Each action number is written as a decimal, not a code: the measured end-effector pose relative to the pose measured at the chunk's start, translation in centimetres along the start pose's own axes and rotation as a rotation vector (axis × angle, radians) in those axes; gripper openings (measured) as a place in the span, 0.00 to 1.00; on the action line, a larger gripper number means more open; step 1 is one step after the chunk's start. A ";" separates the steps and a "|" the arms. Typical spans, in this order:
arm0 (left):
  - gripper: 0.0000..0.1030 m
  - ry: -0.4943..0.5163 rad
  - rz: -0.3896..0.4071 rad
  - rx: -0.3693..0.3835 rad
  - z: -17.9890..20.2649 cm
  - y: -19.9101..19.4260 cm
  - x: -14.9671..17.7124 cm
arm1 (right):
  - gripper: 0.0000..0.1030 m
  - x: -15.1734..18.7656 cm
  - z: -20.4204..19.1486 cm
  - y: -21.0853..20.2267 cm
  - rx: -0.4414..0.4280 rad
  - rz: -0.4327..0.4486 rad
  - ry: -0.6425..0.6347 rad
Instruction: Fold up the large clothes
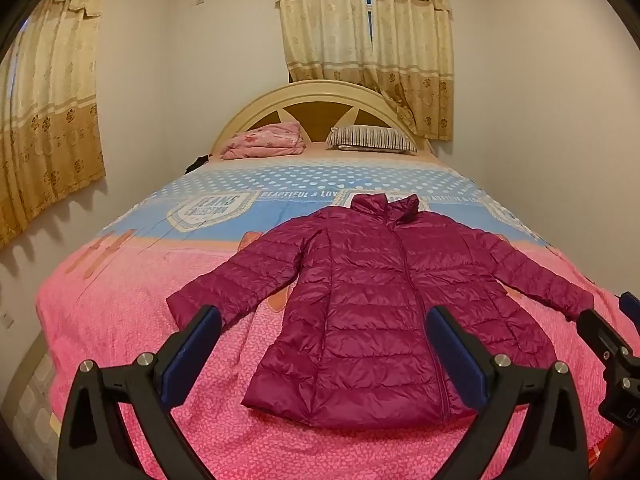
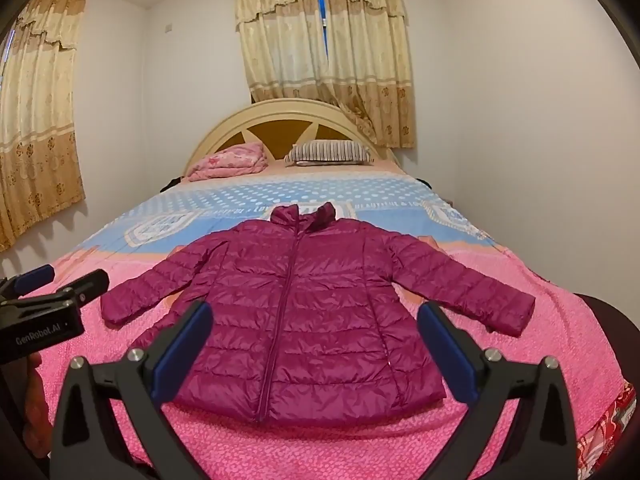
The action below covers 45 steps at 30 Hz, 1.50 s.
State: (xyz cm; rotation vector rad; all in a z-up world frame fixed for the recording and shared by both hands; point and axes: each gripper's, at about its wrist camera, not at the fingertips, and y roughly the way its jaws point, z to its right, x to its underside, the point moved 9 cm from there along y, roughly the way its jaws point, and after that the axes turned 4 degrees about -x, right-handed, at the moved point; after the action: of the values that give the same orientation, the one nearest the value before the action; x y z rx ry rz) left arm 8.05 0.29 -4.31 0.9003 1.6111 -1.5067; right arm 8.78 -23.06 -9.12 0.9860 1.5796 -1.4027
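A magenta quilted puffer jacket (image 1: 372, 292) lies flat on the bed, zipped, collar toward the headboard, both sleeves spread out to the sides. It also shows in the right wrist view (image 2: 304, 312). My left gripper (image 1: 322, 322) is open and empty, held above the jacket's hem, nearer its left half. My right gripper (image 2: 314, 316) is open and empty, held above the hem, over the jacket's middle. The right gripper shows at the right edge of the left wrist view (image 1: 612, 316), and the left gripper at the left edge of the right wrist view (image 2: 68, 276).
The bed has a pink and blue cover (image 1: 132, 320). A folded pink blanket (image 1: 264, 140) and a striped pillow (image 1: 372, 138) lie by the headboard (image 1: 316, 96). Walls stand close on both sides. Curtains (image 1: 368, 40) hang behind the bed.
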 end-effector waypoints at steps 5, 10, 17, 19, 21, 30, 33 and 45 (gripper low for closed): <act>0.99 -0.004 -0.009 0.006 -0.1 0.1 0.0 | 1.00 0.3 -0.1 0.1 -0.003 -0.001 0.000; 0.99 -0.005 -0.009 0.005 -0.2 0.2 0.0 | 1.00 0.5 -0.3 0.2 -0.006 -0.004 0.001; 0.99 -0.006 -0.008 0.004 -0.1 0.2 0.0 | 1.00 0.7 -0.3 0.1 -0.010 -0.008 -0.001; 0.99 -0.008 -0.006 0.004 -0.1 0.1 0.0 | 1.00 0.5 -0.2 0.2 -0.012 -0.010 0.003; 0.99 -0.008 -0.005 0.004 -0.1 0.1 0.0 | 1.00 0.5 -0.3 0.2 -0.010 -0.011 0.003; 0.99 -0.010 -0.005 0.003 -0.2 0.1 0.0 | 1.00 0.5 -0.3 0.2 -0.012 -0.012 0.001; 0.99 -0.014 -0.004 0.002 -0.2 0.1 -0.1 | 1.00 0.5 -0.3 0.2 -0.014 -0.014 0.004; 0.99 -0.020 -0.007 0.003 -0.4 0.3 -0.1 | 1.00 0.5 -0.6 0.1 -0.016 -0.026 0.000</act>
State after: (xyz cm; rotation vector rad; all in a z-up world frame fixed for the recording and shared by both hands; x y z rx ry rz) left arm 8.32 0.67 -4.38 0.8790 1.5997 -1.5189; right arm 8.66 -22.45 -9.61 0.9589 1.6064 -1.4054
